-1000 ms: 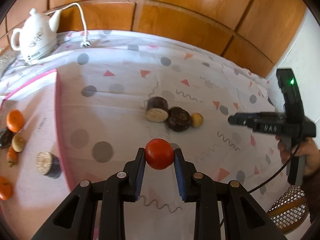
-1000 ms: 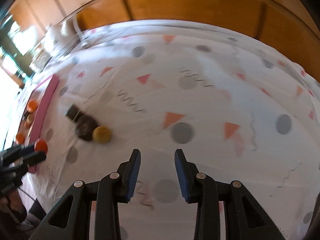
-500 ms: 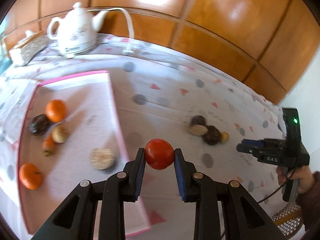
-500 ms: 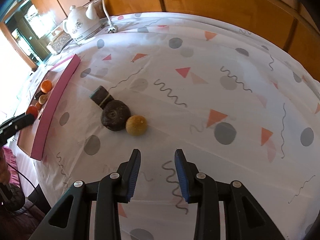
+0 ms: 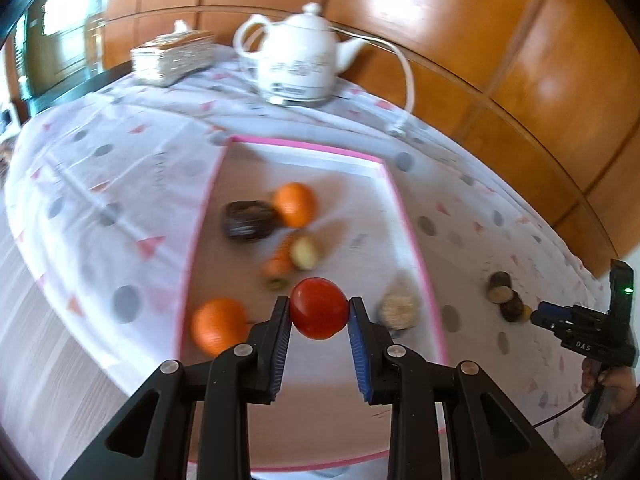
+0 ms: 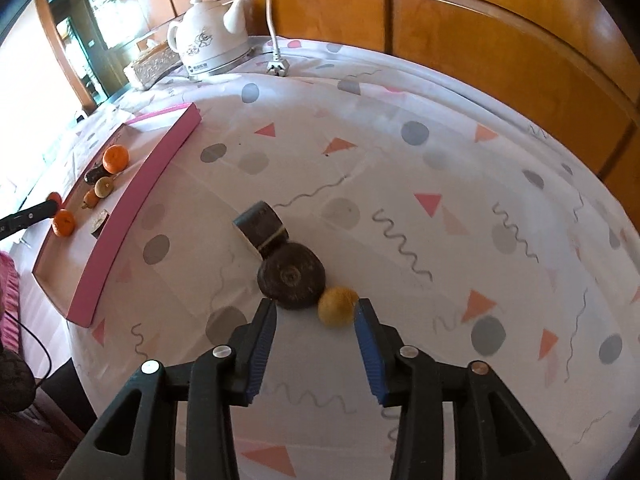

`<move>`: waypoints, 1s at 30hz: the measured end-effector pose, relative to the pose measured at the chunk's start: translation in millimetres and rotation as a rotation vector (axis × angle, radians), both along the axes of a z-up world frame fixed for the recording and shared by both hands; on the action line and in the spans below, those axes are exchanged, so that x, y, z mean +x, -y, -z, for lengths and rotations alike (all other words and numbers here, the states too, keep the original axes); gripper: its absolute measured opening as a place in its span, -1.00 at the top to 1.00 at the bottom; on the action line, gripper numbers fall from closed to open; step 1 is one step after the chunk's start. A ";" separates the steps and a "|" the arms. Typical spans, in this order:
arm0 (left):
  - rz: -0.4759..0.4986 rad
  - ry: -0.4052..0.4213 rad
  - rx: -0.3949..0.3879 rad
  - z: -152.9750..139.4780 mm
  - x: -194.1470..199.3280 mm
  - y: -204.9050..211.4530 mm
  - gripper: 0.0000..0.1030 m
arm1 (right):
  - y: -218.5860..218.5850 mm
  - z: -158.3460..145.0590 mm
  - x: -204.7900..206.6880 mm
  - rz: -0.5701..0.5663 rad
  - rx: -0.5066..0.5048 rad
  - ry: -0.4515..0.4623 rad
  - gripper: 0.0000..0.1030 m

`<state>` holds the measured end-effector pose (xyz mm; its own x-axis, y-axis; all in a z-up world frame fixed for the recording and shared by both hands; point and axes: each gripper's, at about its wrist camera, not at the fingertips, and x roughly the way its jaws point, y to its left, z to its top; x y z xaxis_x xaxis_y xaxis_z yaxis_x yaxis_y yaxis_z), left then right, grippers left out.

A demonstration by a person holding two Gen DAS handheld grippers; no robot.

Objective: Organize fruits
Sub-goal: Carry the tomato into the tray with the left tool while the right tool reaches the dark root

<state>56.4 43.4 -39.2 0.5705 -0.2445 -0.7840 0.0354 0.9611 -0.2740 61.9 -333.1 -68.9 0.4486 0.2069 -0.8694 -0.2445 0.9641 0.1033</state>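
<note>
- On the body of your right gripper [image 6: 315,322], seen from the left wrist camera, the white letters "DAS" could be read. The white ceramic electric kettle [image 6: 210,42] carried a dark floral print and a small label near its base, too small to read.
- Your left gripper [image 5: 319,316] was closed on one round red tomato [image 5: 319,308], held between the blue ribbed pads above the pink-rimmed flat tray [image 5: 412,236].
- In the tray you had two round orange tangerines [image 5: 295,204], one dark brown wrinkled fruit [image 5: 247,220], one small pale yellow-brown fruit [image 5: 304,253], one small orange piece with a green end [image 5: 277,266] and one cut dark-skinned round piece with a pale face [image 5: 399,312]; all were blurred.
- On the white tablecloth with grey dots and pink triangles [image 6: 400,160] lay three things in a touching row: one dark cylinder-shaped cut piece [image 6: 262,228], one dark brown round fruit [image 6: 291,275] and one small yellow round fruit [image 6: 337,306].
- Your right gripper was opening its jaws just in front of the yellow fruit, and the pads did not press on it.
- One woven box [image 5: 173,60] stood beside the kettle.
</note>
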 end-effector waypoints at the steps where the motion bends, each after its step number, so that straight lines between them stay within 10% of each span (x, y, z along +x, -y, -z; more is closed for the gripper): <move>1: -0.013 -0.002 0.001 0.7 -2.1 -6.4 0.45 | -2.9 -0.5 3.5 -0.006 -0.007 0.002 0.21; 13: -0.176 0.001 -0.016 -4.2 -31.0 -75.4 0.45 | -17.3 9.9 18.8 -0.036 -0.025 0.001 0.15; 30: -0.015 -0.051 0.028 17.2 0.7 -5.2 0.44 | -40.8 28.3 25.2 -0.156 -0.132 0.030 0.07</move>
